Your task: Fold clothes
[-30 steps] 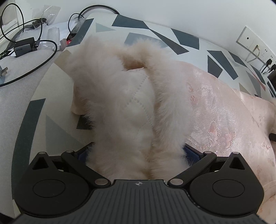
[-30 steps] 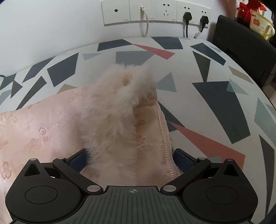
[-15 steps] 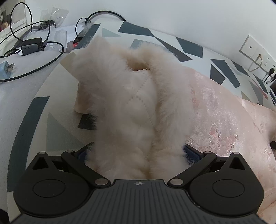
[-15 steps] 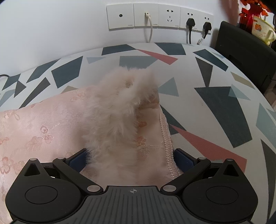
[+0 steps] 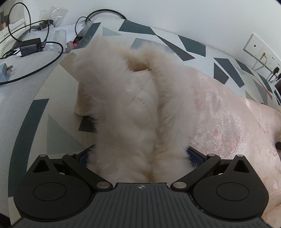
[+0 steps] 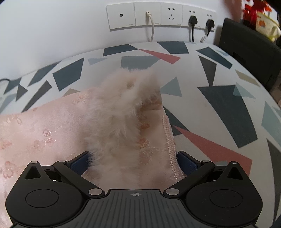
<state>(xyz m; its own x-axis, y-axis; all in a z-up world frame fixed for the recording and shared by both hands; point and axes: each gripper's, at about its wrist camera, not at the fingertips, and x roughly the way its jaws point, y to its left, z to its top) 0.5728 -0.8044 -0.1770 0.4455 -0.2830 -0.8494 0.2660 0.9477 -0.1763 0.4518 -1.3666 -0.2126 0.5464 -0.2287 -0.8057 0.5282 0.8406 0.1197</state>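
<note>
A pale pink brocade garment with cream fur trim lies across the patterned table. My left gripper is shut on a thick fur-edged, quilted fold that rises from the table into its jaws; the fingertips are buried in fur. In the right wrist view the same garment spreads to the left. My right gripper is shut on another fur-trimmed part with a beaded edge, lifted off the table.
Black cables, a charger brick and a blue plug lie at the table's far left. Wall sockets with plugged leads sit behind the table. A black chair back and a patterned mug stand at the far right.
Both grippers keep their hold on the garment. The left view has shifted slightly rightward over the table; the right view has drawn back a little from the wall.
</note>
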